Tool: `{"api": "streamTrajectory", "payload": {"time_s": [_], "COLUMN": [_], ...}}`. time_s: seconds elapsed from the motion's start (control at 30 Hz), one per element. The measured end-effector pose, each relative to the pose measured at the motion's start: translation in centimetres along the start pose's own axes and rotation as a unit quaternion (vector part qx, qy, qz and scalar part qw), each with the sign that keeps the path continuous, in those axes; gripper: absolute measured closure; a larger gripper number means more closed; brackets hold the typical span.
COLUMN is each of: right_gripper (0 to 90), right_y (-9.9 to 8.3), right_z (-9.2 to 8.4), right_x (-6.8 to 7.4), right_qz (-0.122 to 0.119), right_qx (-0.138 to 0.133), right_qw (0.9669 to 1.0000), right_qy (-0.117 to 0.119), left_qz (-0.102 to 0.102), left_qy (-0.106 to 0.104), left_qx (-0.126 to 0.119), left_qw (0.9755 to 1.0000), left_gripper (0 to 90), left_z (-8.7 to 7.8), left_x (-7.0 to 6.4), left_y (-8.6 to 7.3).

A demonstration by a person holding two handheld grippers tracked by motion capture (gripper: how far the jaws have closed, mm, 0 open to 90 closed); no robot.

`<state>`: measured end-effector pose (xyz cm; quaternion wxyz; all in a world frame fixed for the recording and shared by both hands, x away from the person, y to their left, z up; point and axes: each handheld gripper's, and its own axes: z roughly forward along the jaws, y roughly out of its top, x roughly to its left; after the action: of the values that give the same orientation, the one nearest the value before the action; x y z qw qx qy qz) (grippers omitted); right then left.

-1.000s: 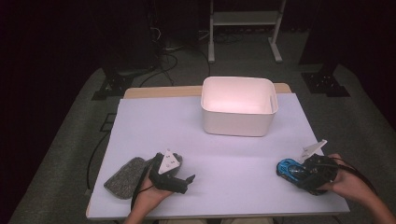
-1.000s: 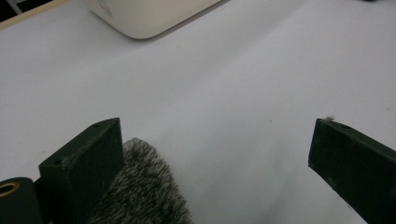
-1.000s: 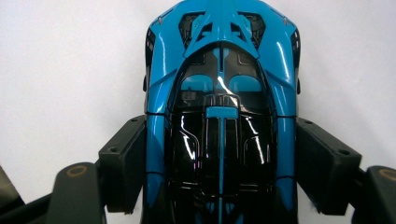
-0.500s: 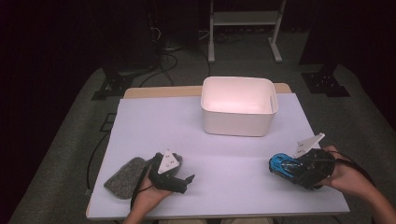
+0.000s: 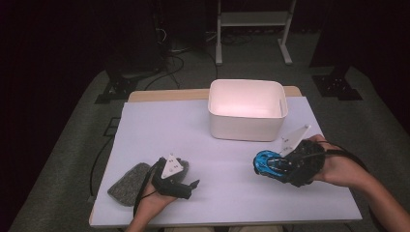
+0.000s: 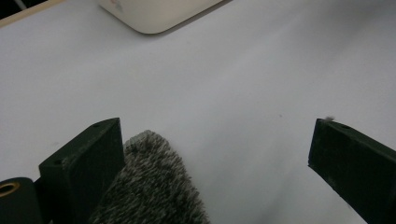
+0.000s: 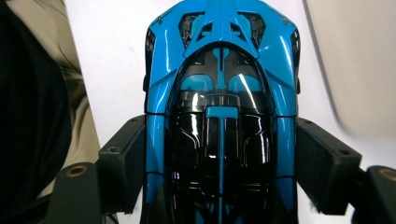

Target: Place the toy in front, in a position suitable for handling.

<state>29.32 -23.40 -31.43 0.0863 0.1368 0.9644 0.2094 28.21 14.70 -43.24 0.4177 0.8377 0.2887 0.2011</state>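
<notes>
R gripper (image 5: 265, 166) clamps blue toy car (image 7: 219, 116) — prob. lifted; L gripper (image 5: 191, 186) open.

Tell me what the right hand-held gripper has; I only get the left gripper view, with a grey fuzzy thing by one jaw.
Observer: The right hand-held gripper is shut on a blue and black toy car, one jaw pressed on each flank.
Operator: Say where that sits relative to the bin.
Observer: In the high view the toy car is in front of the white bin, toward its right end, apart from it.
Operator: Report what's in the bin.
Observer: The high view shows a bare bin floor.
Operator: Place my grey thing on the table.
Observer: The grey fuzzy pad lies on the white table cover at its near left corner, beside the left hand-held gripper, whose jaws stand open.
</notes>
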Motion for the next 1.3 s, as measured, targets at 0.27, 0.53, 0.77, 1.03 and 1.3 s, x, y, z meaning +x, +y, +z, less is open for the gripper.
{"api": "streamTrajectory", "payload": {"time_s": [0.27,0.53,0.77,1.03,1.3], "right_gripper": [25.2,25.2,25.2,25.2,25.2], "right_y": [5.8,8.4,9.5,10.5,10.7], "right_z": [0.9,3.7,7.1,11.7,15.6], "right_x": [1.4,2.1,2.2,2.3,2.4], "right_qz": [-0.064,-0.093,-0.102,-0.110,-0.115], "right_qx": [-0.008,-0.003,0.001,0.006,0.025], "right_qw": [0.9977,0.9946,0.9923,0.9891,0.9868], "right_qy": [0.023,0.047,0.070,0.097,0.112], "left_qz": [-0.006,-0.020,-0.033,-0.042,-0.043], "left_qy": [0.006,0.018,0.025,0.033,0.032], "left_qx": [-0.002,-0.004,-0.003,-0.001,-0.002], "left_qw": [1.0000,0.9996,0.9991,0.9986,0.9986], "left_gripper": [2.8,2.8,2.8,2.8,2.8], "left_z": [-0.3,-1.0,-1.4,-1.7,-1.8], "left_x": [0.6,1.8,2.8,3.7,3.9], "left_y": [-0.2,-0.5,-0.9,-1.3,-1.4]}}
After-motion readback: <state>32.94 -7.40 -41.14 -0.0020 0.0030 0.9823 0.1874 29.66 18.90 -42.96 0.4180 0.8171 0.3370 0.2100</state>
